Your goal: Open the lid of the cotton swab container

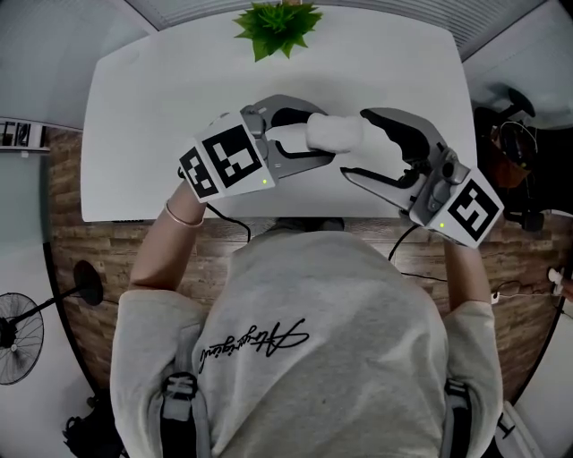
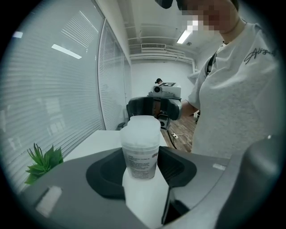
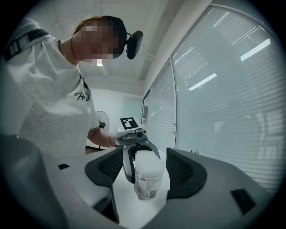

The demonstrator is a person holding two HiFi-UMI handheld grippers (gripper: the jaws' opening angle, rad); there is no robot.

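The cotton swab container [image 1: 336, 131] is a white, translucent tub with a printed label, held on its side above the table. My left gripper [image 1: 318, 136] is shut on it, and in the left gripper view the tub [image 2: 140, 147] sits pinched between the dark pads. My right gripper [image 1: 356, 143] faces it from the right, its jaws standing around the tub's other end. In the right gripper view the tub [image 3: 149, 179] lies between the pads with a gap on each side, so this gripper [image 3: 145, 172] is open.
A white table [image 1: 143, 116] lies below both grippers, with a green potted plant [image 1: 277, 25] at its far edge. A floor fan [image 1: 18, 335] stands at the left and dark equipment [image 1: 510, 134] at the right. Window blinds line one wall.
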